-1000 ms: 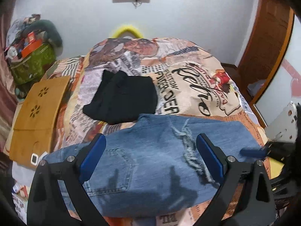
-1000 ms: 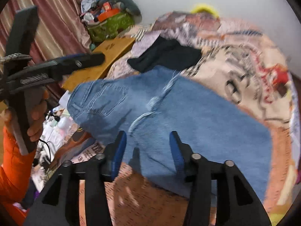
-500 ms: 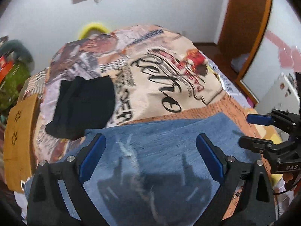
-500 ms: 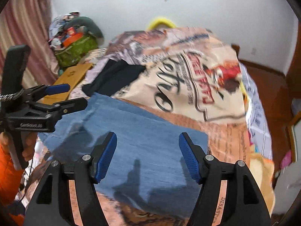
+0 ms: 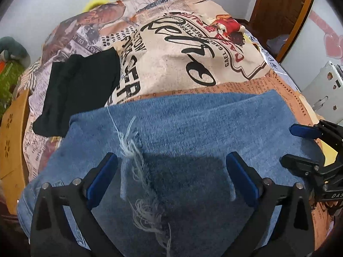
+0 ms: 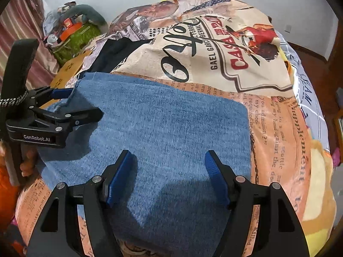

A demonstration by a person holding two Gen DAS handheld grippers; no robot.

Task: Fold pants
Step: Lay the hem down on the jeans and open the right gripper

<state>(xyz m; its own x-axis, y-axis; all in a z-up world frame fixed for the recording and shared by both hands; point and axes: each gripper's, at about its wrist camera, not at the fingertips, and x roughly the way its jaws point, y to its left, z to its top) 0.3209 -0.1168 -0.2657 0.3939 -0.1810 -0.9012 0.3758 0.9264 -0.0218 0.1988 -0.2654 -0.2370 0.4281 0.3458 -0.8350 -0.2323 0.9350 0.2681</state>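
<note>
Blue jeans [image 5: 182,132] with a frayed rip lie folded flat on the printed bedspread [image 5: 175,64]; they also show in the right wrist view [image 6: 163,124]. My left gripper [image 5: 171,177] is open and empty, low over the jeans near the frayed rip. It also shows in the right wrist view [image 6: 81,102], at the jeans' left edge. My right gripper [image 6: 169,171] is open and empty over the near part of the jeans. It shows at the right edge of the left wrist view [image 5: 300,145], by the jeans' right end.
A folded black garment [image 5: 79,90] lies on the bed beyond the jeans' left end. A wooden board [image 5: 12,141] sits at the bed's left side. A green bag with clutter [image 6: 72,34] stands by the curtain. A wooden door [image 5: 280,10] is at the right.
Both grippers have moved in and down over the jeans, which now fill more of each view. The right gripper has opened wider. The jeans have not moved.
</note>
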